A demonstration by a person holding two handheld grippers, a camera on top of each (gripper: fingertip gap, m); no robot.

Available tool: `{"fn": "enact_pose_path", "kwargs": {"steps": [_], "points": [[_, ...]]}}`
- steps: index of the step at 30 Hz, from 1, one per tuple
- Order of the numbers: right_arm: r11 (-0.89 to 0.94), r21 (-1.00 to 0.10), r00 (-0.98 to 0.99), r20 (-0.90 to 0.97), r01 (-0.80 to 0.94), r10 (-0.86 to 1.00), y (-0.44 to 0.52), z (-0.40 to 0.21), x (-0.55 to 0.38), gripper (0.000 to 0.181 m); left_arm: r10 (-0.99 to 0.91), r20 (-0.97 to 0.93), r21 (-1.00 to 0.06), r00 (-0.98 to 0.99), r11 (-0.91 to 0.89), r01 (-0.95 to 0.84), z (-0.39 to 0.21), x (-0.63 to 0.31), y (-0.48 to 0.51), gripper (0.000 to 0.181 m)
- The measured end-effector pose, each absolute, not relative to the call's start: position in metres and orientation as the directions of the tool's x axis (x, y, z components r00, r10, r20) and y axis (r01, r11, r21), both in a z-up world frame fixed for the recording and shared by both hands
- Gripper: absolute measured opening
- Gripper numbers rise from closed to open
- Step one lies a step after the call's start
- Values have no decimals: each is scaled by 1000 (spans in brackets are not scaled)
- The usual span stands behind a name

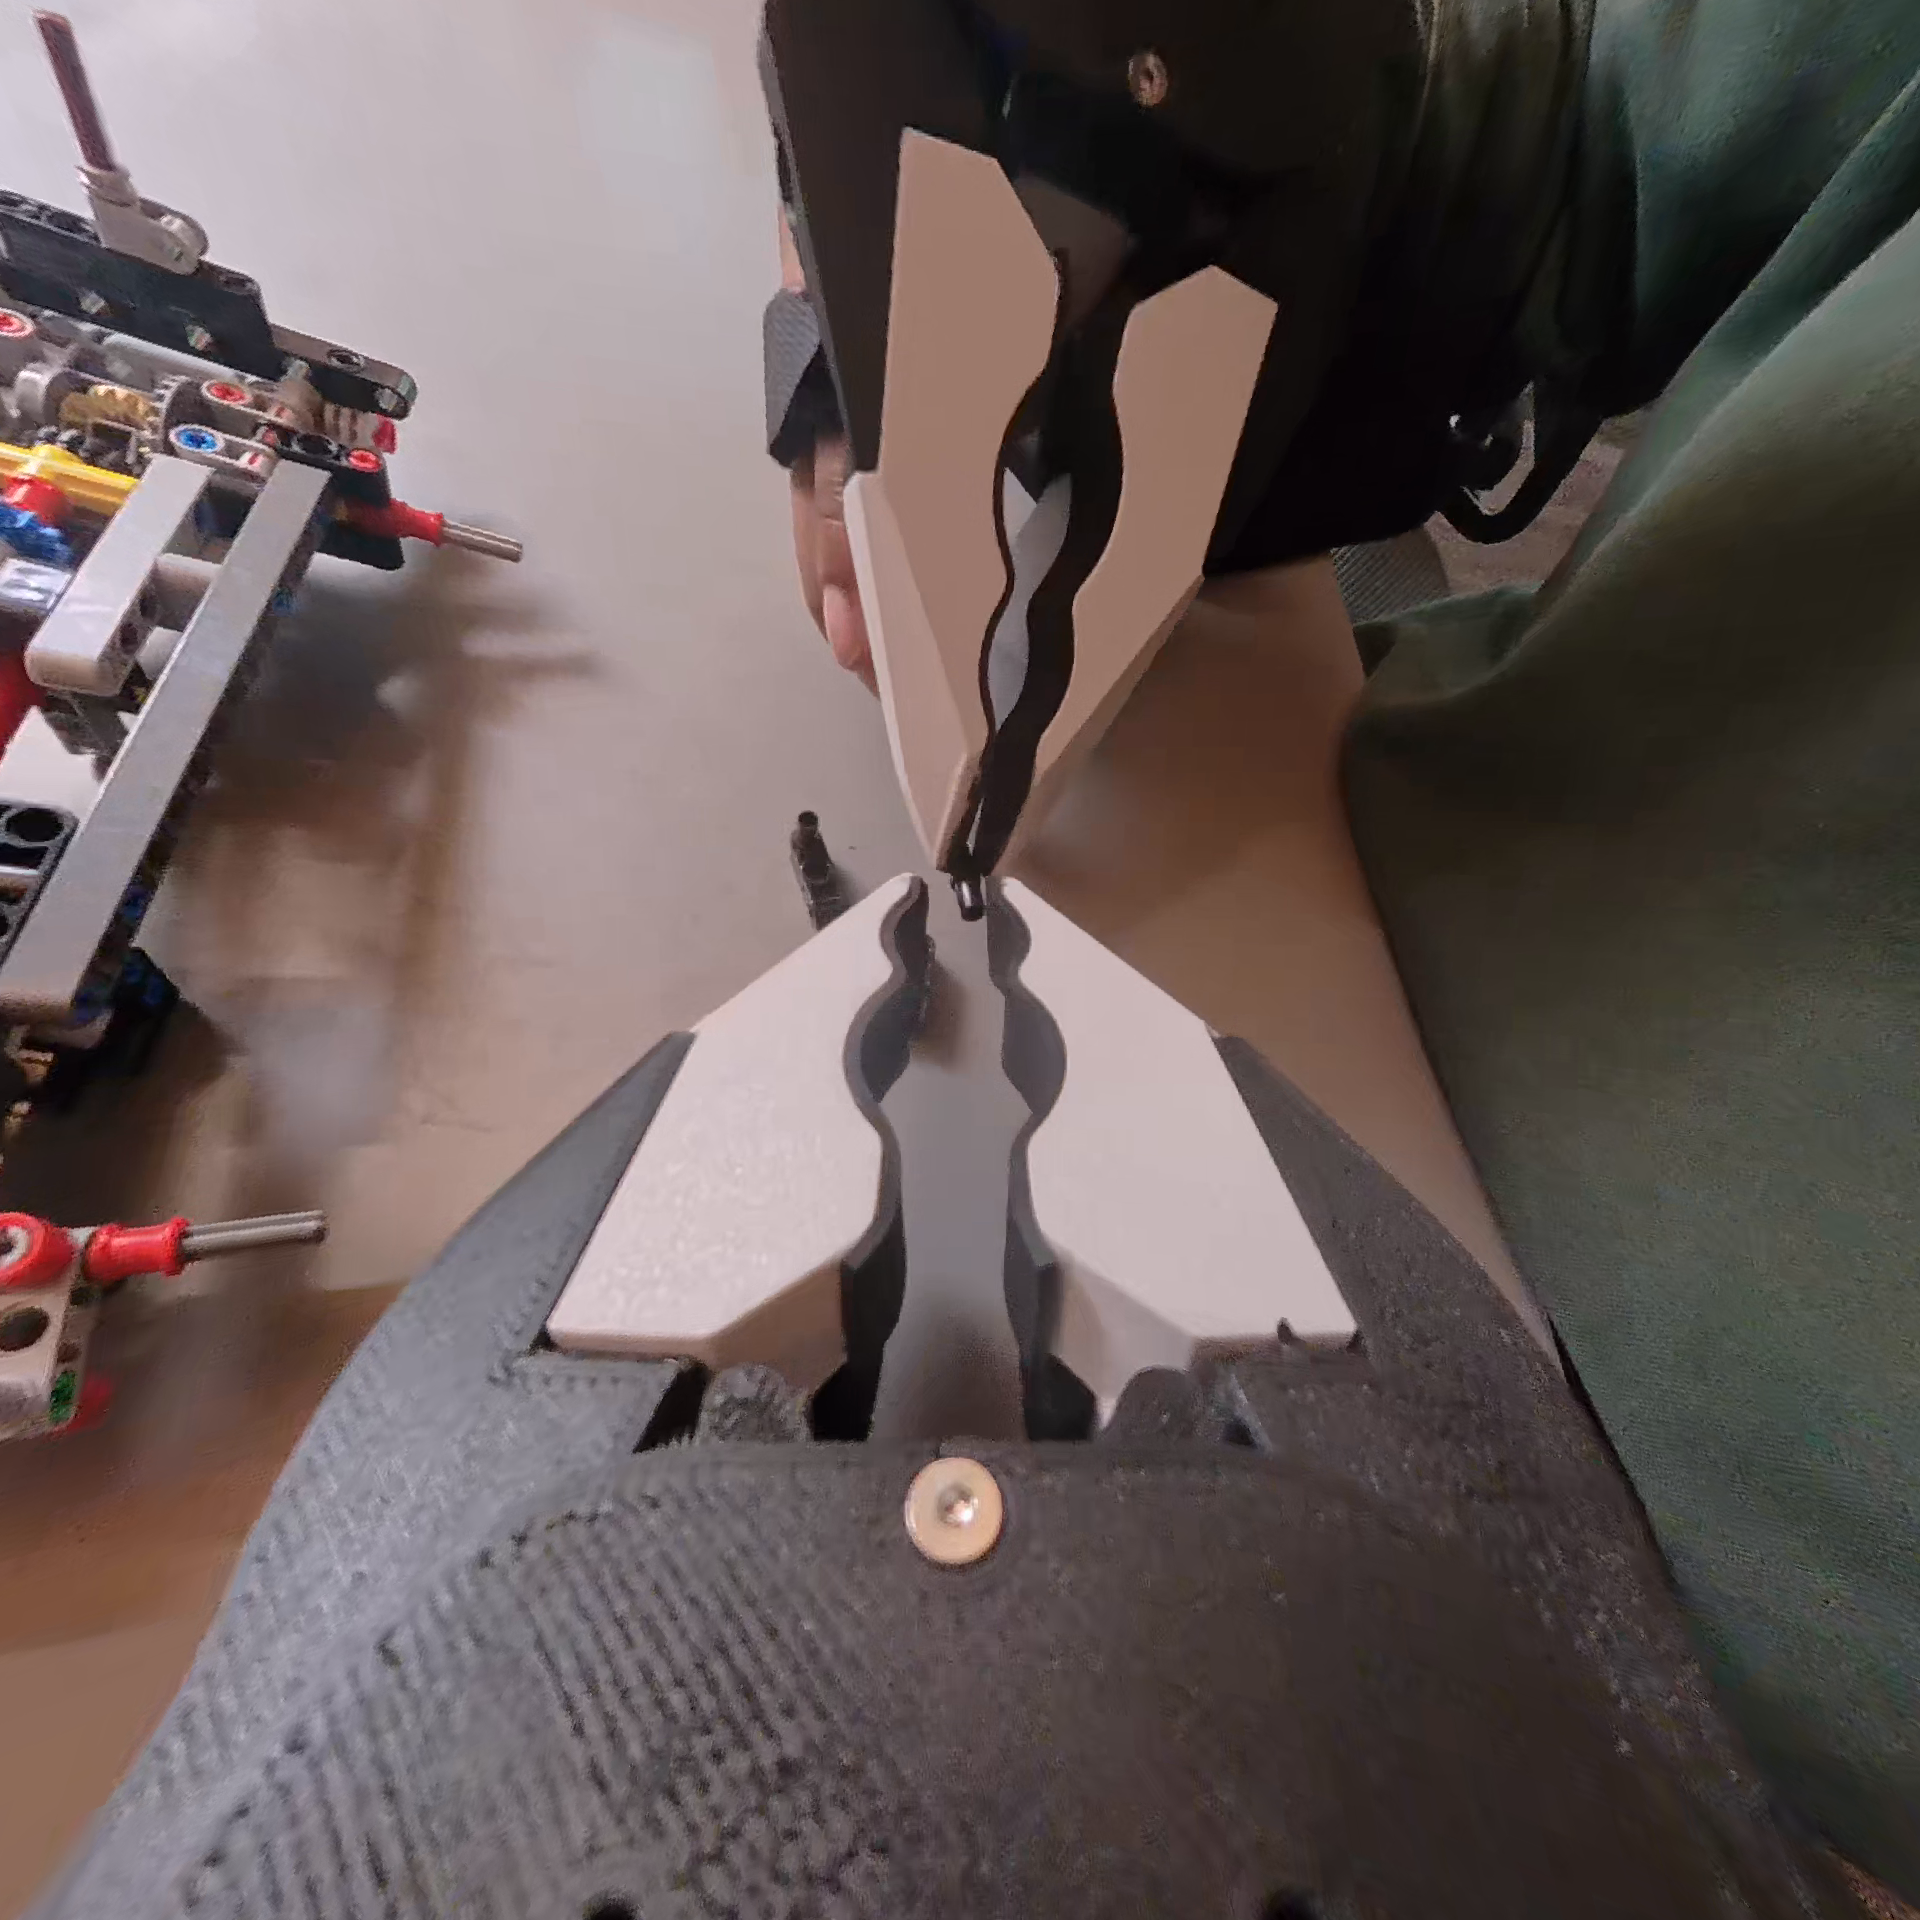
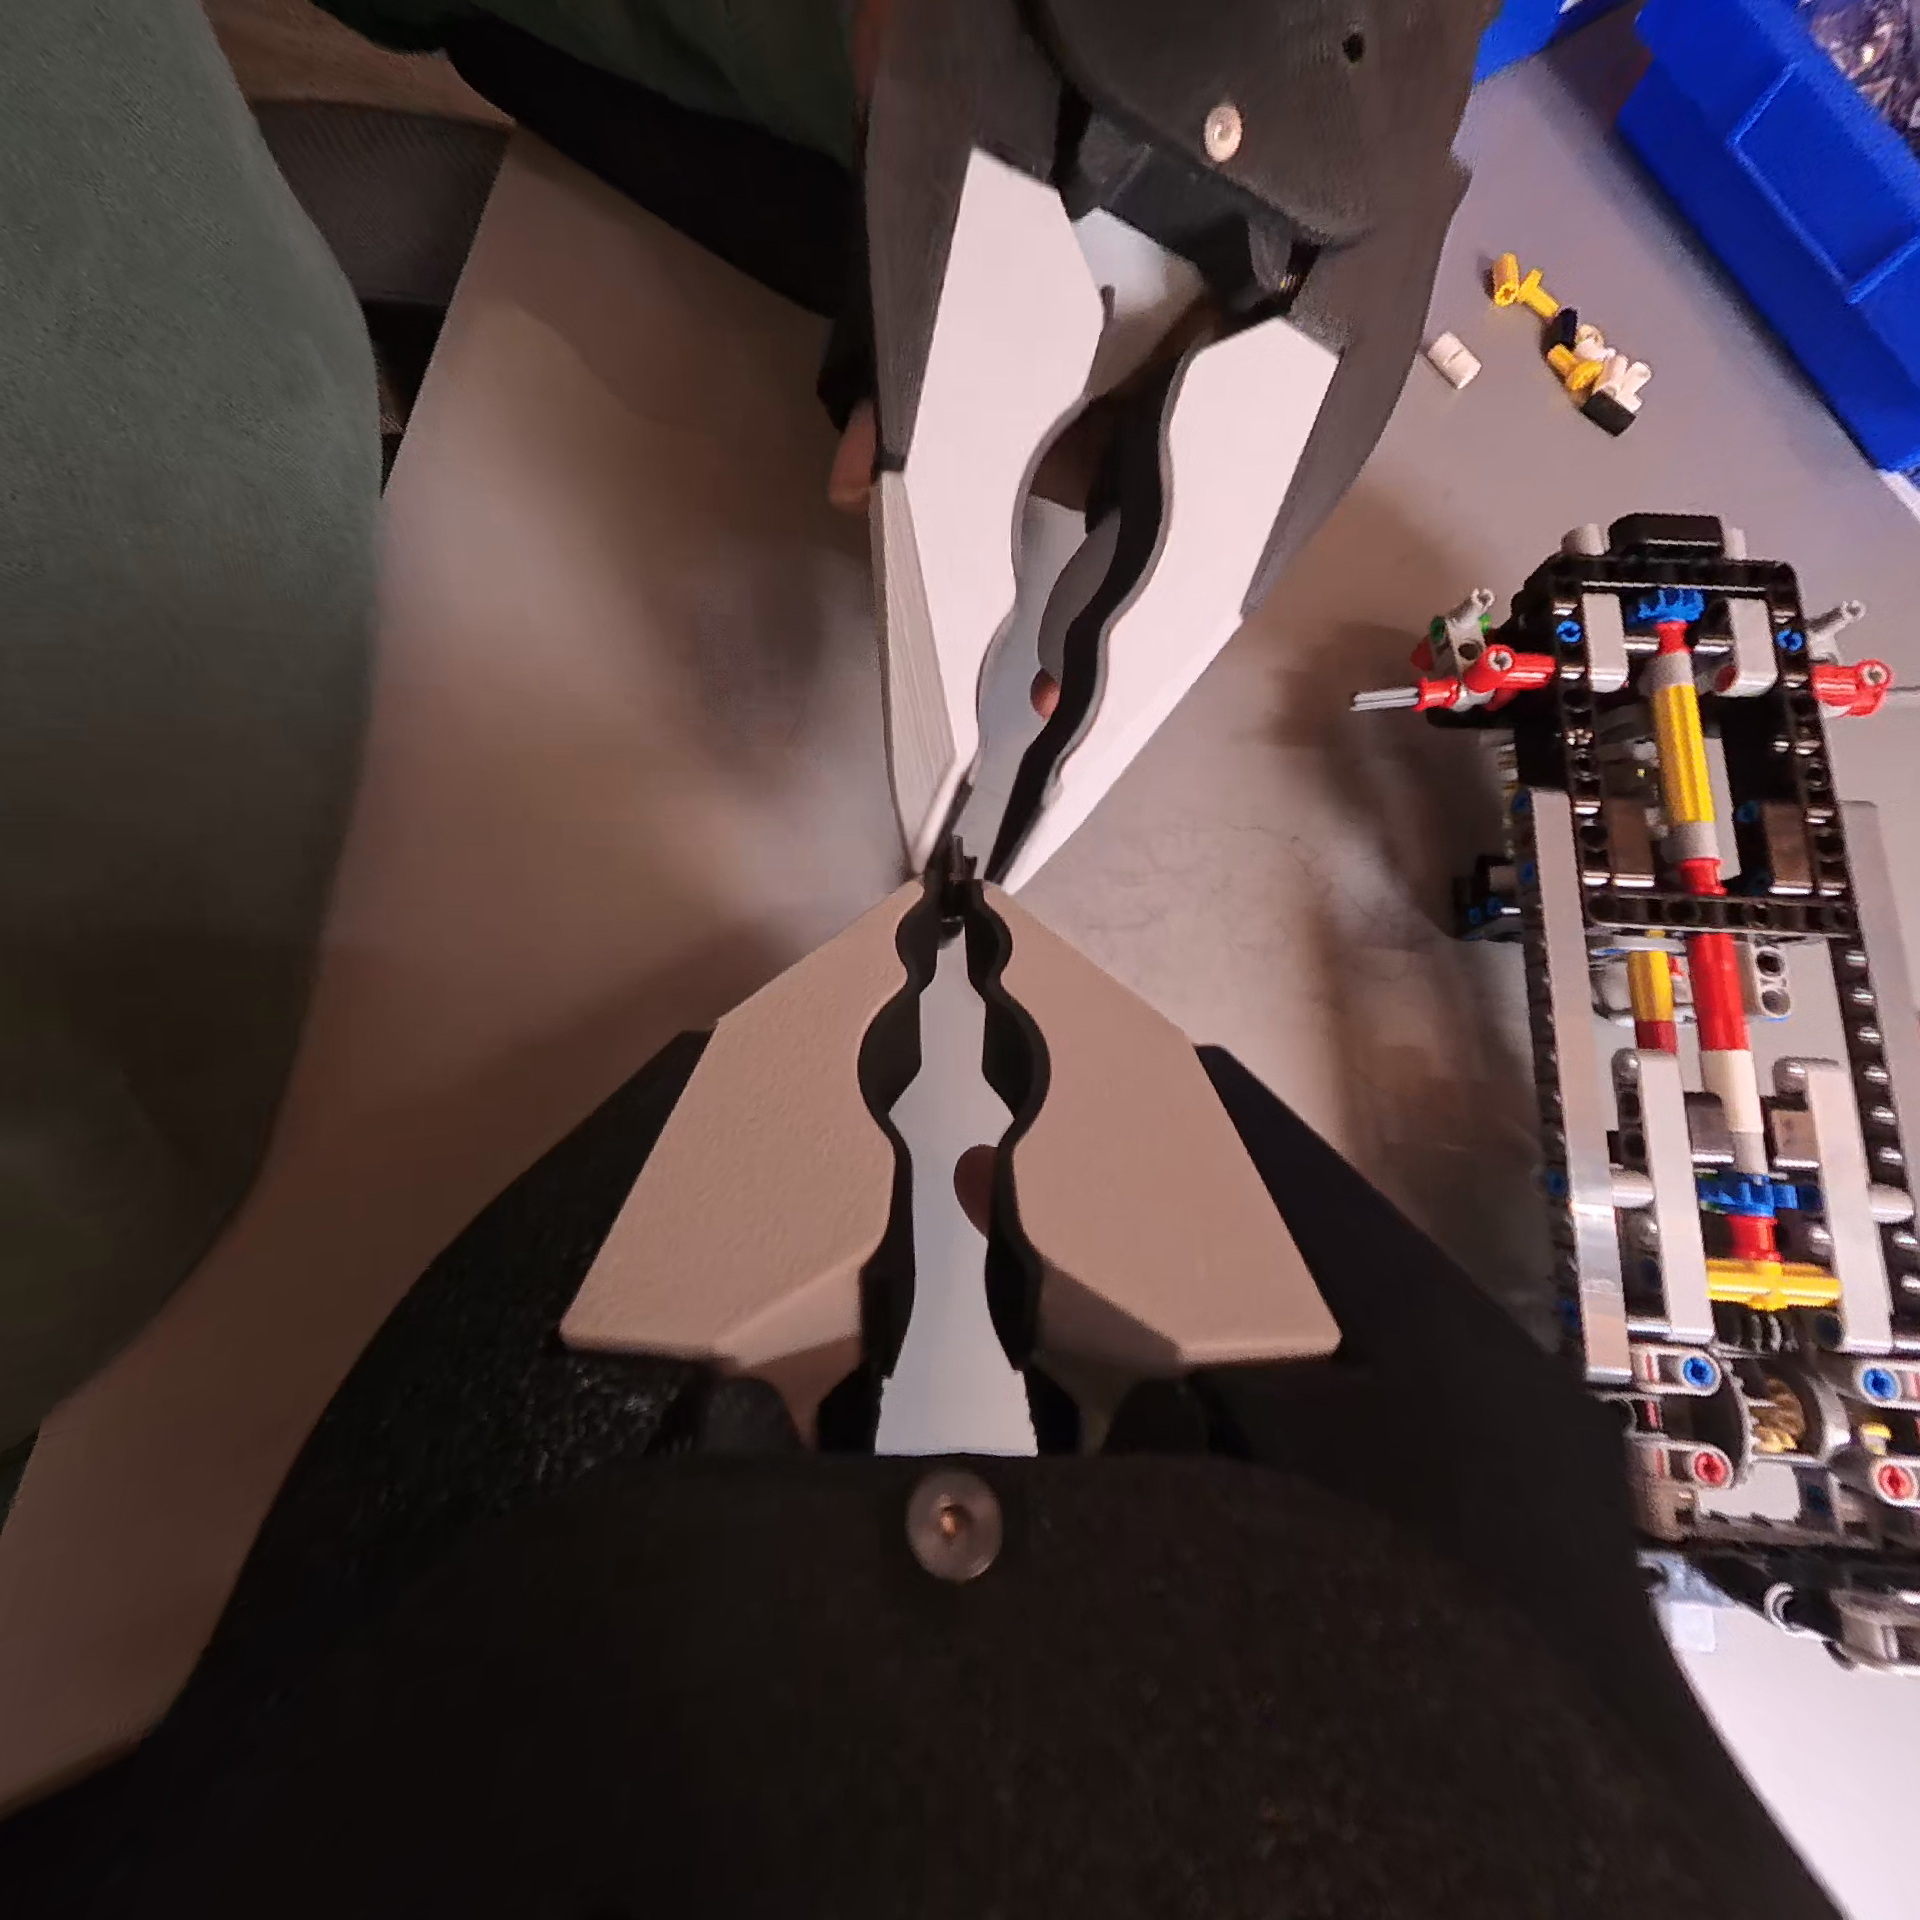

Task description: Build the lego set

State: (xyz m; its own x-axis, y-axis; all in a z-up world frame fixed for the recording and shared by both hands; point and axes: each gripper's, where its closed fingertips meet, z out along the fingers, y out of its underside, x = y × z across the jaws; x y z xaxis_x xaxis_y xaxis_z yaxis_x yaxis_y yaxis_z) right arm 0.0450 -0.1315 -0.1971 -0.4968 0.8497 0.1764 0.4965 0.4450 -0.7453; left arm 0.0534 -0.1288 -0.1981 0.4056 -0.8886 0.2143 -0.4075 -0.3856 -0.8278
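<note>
We see a pale tabletop (image 2: 644, 582) under everything, and a blue plastic bin (image 2: 1787, 208) at its far corner in the right wrist view. A person's dark green sleeve (image 1: 1662, 935) fills one side of each view.

Grippers: 2, left gripper (image 1: 961, 883) and right gripper (image 2: 951, 899).
Small black pins: 2, pin at the fingertips (image 1: 968, 899) and pin on the table (image 1: 812, 847).
Lego chassis (image 2: 1704, 1039): 1.
Blue bins (image 2: 1797, 187): 1, possibly more.
Loose small pieces (image 2: 1558, 343): roughly 4, blurred.
</note>
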Motion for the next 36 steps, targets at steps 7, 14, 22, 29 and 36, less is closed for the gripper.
{"fn": "enact_pose_path", "kwargs": {"steps": [7,14,22,29,36], "points": [[404,-811,-491,170,423,855,-133,-180,43,0,-902,203,-849,381,-356,-390,-191,55,-132,3],[407,-858,-503,214,312,837,-139,-162,43,7,-912,274,-897,306,-357,-259,-168,56,-135,3],[453,-831,-519,245,322,819,-141,-167,45,6,-915,271,-889,300,-357,-286,-172,57,-138,3],[500,-798,-545,267,338,795,-142,-170,46,1,-919,269,-881,289,-356,-310,-176,59,-142,3],[559,-673,-574,238,484,784,-127,-182,47,1,-902,136,-845,409,-321,-427,-195,40,-125,24]]}}
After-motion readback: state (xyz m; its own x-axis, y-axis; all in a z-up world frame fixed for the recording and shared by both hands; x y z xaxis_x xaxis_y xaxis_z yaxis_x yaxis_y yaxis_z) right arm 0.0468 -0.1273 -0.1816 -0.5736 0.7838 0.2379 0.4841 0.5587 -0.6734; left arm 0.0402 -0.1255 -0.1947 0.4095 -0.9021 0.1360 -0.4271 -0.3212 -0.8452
